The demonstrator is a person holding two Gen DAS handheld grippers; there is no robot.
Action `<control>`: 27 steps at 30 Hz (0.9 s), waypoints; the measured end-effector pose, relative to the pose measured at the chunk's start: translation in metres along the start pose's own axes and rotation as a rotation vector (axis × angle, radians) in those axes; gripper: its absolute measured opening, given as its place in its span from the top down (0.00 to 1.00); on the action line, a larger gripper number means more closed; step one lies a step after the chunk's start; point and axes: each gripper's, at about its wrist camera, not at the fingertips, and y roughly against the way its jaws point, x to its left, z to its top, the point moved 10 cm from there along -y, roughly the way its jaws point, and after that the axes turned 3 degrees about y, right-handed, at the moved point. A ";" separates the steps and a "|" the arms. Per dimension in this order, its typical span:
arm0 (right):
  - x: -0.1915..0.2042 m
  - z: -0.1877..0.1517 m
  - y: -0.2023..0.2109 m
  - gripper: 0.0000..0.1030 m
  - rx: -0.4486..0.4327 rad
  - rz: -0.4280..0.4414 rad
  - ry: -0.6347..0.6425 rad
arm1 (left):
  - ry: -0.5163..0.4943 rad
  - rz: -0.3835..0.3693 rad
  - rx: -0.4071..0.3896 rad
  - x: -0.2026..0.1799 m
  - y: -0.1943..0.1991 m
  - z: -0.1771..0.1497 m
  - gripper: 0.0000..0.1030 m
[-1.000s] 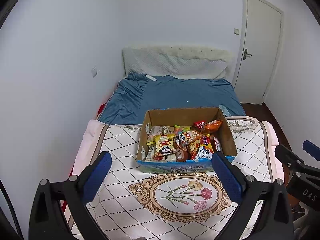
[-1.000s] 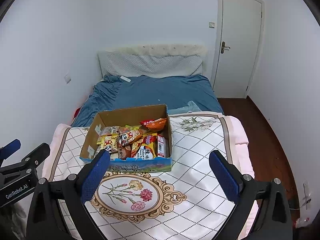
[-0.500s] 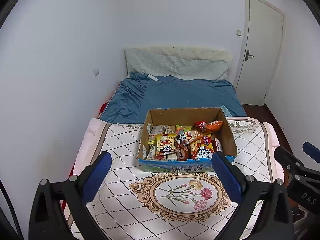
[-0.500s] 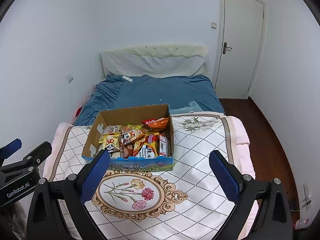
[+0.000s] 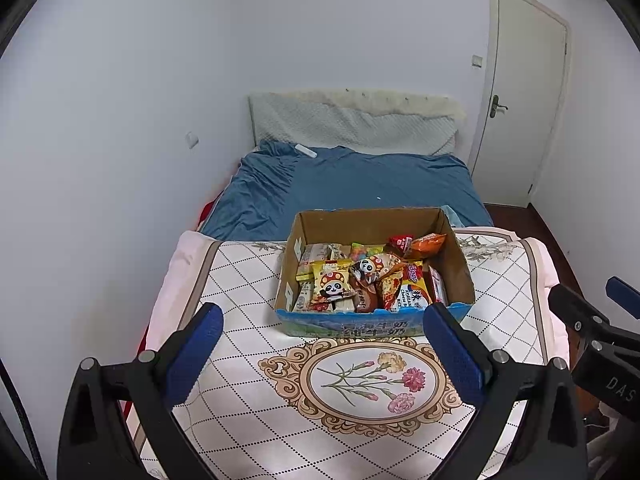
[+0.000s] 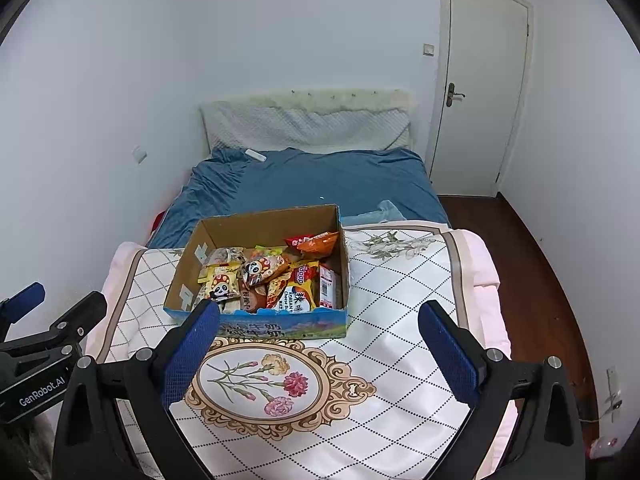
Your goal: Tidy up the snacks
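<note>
An open brown cardboard box with a blue printed front panel (image 5: 376, 280) sits on a white quilted blanket with a diamond grid and a floral medallion (image 5: 248, 360), spread over the foot of a bed with a rumpled blue sheet (image 5: 352, 184). The box stands just beyond the medallion, its printed side facing the cameras, probably so that both claws can reach into it from the near edge. Inside lies a loose heap of bright foil and plastic snack packets (image 5: 360, 280), crowded toward the front and middle while the far part of the box floor shows bare cardboard. A yellow packet with a panda in a red mushroom hat (image 5: 332, 286) lies on top near the front left, and an orange packet (image 5: 428, 242) leans against the far right wall. No packet can be seen on the blanket outside the box.

The left claw (image 5: 322, 354) hangs above the near blanket with its blue-padded fingers spread wide and nothing between them. The right claw (image 6: 320, 354) is likewise wide open and empty, held at much the same height beside it; each shows at the edge of the other's view.

With all visible snacks in the box yet jumbled, the scene fits either a heap waiting to be sorted out or packets gathered in for storage, and I cannot tell which
</note>
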 end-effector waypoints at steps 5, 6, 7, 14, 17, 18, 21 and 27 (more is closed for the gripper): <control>-0.001 -0.001 0.002 0.02 -0.004 0.001 0.002 | 0.000 -0.001 -0.003 0.000 0.002 0.000 0.00; -0.001 -0.001 0.002 0.02 -0.004 0.003 0.004 | 0.000 -0.001 -0.004 0.001 0.002 0.000 0.00; -0.001 0.000 0.002 0.02 -0.004 0.003 0.005 | 0.000 -0.002 -0.004 0.000 0.002 0.000 0.00; -0.002 0.001 0.003 0.02 -0.008 0.004 0.007 | -0.003 -0.004 -0.008 0.000 0.003 0.002 0.00; -0.001 0.002 0.003 0.02 -0.008 0.007 0.008 | -0.004 -0.004 -0.012 -0.001 0.005 0.003 0.00; -0.001 0.002 0.003 0.02 -0.010 0.005 0.010 | -0.002 -0.003 -0.012 -0.001 0.005 0.004 0.00; -0.001 0.003 0.003 0.02 -0.008 0.006 0.009 | -0.002 -0.003 -0.011 -0.001 0.006 0.003 0.00; -0.001 0.003 0.002 0.02 -0.007 0.008 0.009 | -0.001 -0.003 -0.010 -0.001 0.005 0.003 0.00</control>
